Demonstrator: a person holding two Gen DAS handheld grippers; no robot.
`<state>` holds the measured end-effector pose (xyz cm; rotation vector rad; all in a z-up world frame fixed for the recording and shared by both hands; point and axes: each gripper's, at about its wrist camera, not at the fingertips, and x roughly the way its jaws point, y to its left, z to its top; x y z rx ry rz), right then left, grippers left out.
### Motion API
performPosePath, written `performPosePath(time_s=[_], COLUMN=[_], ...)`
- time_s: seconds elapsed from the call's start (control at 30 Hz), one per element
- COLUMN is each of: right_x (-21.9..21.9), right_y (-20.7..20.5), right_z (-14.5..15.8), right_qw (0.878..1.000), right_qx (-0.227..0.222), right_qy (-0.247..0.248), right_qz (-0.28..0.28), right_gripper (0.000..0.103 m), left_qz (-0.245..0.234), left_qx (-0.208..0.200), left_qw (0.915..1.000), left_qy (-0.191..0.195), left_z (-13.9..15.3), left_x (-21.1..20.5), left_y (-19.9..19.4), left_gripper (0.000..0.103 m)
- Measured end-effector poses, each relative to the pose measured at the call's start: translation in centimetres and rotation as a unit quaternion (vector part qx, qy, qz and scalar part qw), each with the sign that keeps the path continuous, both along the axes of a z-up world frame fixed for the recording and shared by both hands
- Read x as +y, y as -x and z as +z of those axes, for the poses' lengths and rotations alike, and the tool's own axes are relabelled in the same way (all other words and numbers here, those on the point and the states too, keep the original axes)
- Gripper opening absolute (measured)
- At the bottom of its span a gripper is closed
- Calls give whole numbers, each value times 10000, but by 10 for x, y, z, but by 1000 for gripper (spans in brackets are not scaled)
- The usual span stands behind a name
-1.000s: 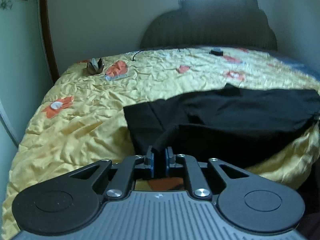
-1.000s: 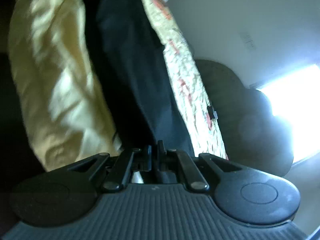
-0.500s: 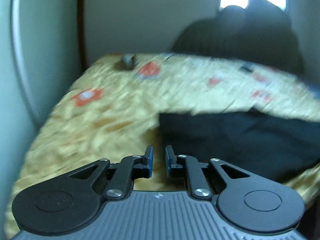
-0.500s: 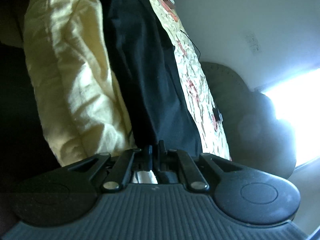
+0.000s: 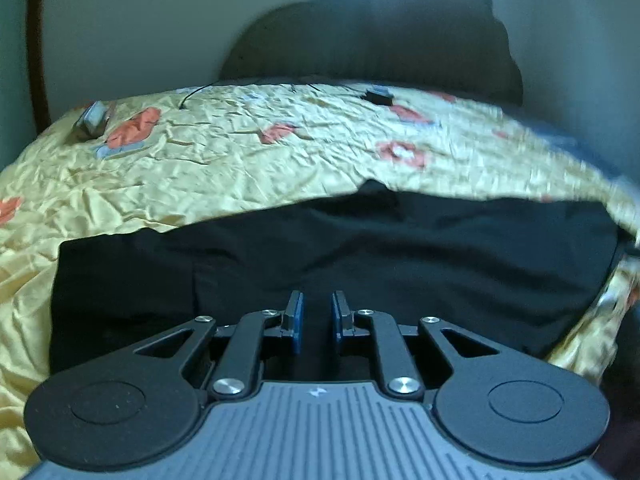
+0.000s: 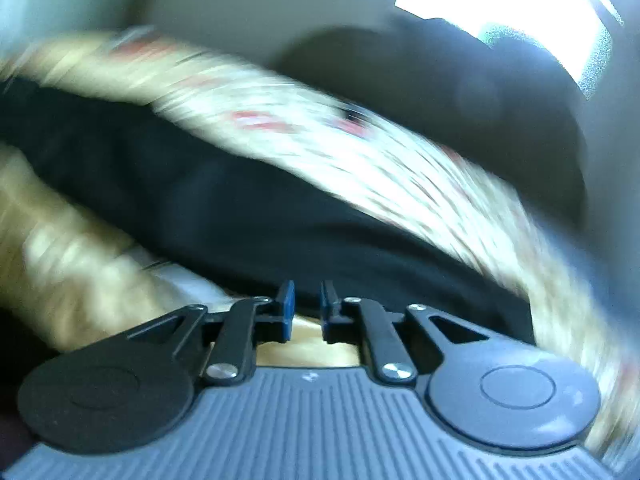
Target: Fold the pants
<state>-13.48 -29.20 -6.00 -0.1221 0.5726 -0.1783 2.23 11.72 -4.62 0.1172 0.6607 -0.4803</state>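
Black pants (image 5: 320,248) lie flat across the near part of a bed with a yellow flowered cover (image 5: 240,148). My left gripper (image 5: 317,312) is open and empty, low over the pants' near edge around the middle. In the blurred right wrist view, the pants (image 6: 240,208) stretch across the bed and my right gripper (image 6: 306,300) is open and empty, just short of their near edge over the yellow cover (image 6: 80,264).
A dark headboard (image 5: 376,40) stands at the far end of the bed. A small dark object (image 5: 378,96) with a cable and a small item (image 5: 94,120) lie on the far part of the cover. A bright window (image 6: 500,4) is behind the headboard.
Both grippers have let go of the pants and opened. The left gripper has moved right along the pants' near edge. The right gripper has rotated from a sideways tilt to level.
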Motion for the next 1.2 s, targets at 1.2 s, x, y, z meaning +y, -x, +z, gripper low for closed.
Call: performPosePath(time_s=[1.2], right_x=[-191], right_y=[-39], right_z=[16], right_qw=[9649], right_qx=[-715], right_qy=[-1474], right_qz=[-2054], right_gripper=[27], left_qz=[524], left_qx=[321], left_qw=[9977], left_qy=[285], left_z=[-16], left_x=[4], left_y=[-6], left_gripper=[14])
